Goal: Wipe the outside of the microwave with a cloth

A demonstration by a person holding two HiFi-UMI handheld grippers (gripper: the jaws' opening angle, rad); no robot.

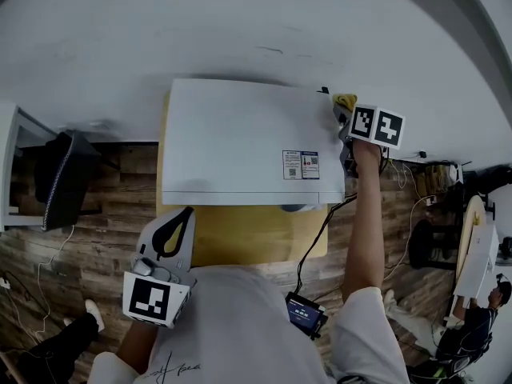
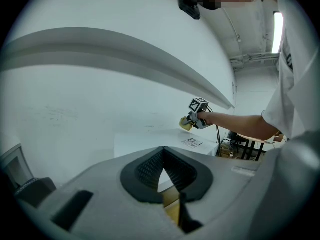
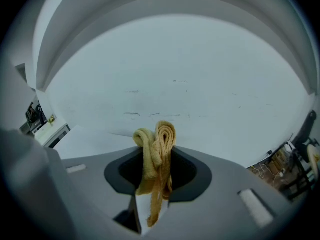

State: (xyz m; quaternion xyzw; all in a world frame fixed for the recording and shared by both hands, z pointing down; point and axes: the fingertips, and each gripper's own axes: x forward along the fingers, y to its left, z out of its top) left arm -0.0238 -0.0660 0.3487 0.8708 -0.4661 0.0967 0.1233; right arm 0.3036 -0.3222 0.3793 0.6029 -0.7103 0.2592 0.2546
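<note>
My right claw (image 1: pixel 343 117) clamps the bunched yellow cloth (image 3: pixel 158 149) at the microwave (image 1: pixel 240 138) top's far right corner, while my left claw (image 1: pixel 171 236) hangs closed and empty.

L gripper (image 1: pixel 176 230) held low, close to torso, jaws together, nothing between. R arm (image 1: pixel 364 214) stretched fwd, near straight; R gripper (image 1: pixel 342 117) jaws clamped on cloth (image 3: pixel 159 149).
</note>
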